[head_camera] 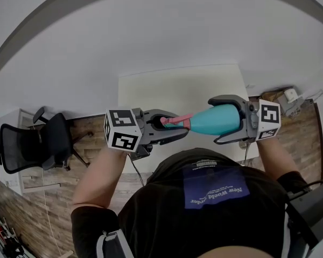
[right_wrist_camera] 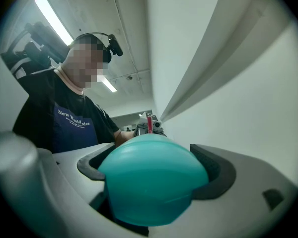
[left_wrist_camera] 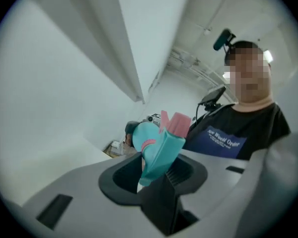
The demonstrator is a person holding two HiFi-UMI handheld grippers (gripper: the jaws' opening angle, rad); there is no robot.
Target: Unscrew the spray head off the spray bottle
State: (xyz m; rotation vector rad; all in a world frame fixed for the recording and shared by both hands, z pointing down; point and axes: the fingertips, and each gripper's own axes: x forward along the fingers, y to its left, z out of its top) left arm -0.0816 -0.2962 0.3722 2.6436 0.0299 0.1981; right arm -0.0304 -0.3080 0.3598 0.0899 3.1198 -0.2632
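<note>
A teal spray bottle is held level in the air above the white table, in front of the person's chest. My right gripper is shut around the bottle's body, whose rounded base fills the right gripper view between the dark pads. The spray head, teal with a pink trigger, points left. My left gripper is shut on the spray head, which sits tilted between its jaws. The bottle's neck is hidden by the head in the left gripper view.
A black office chair stands at the left on the wooden floor. Small items lie at the right by the table's corner. The person's black shirt is just below the grippers.
</note>
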